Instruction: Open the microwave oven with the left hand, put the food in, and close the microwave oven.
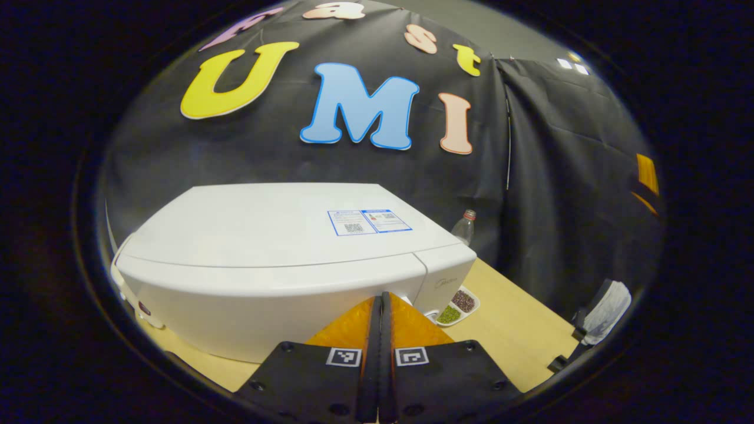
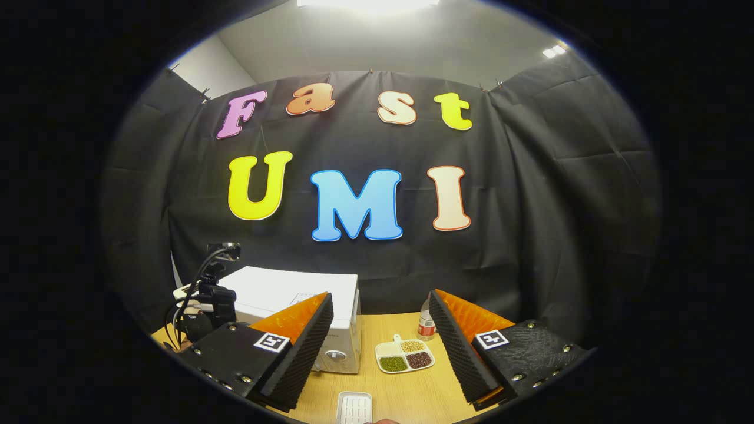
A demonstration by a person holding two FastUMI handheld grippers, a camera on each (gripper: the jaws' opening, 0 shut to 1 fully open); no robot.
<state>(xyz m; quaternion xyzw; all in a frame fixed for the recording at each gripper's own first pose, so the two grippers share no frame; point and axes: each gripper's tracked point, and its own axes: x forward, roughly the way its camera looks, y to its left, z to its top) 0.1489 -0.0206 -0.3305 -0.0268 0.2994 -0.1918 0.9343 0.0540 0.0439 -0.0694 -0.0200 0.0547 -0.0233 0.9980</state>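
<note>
Black cloth backs the table (image 2: 412, 394) where the microwave (image 1: 283, 247) sits unopened, food dish (image 2: 404, 355) outside, left gripper (image 1: 380, 306) jaws together, right gripper (image 2: 380, 335) jaws wide and empty.

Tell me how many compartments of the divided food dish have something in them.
4, seen in the right gripper view on the divided dish beside the microwave: pale filling back left, tan back right, green front left, dark red front right.

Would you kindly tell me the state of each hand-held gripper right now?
Left hand-held gripper: closed, holding nothing, in front of the microwave oven.
Right hand-held gripper: open, empty, above the table.
</note>
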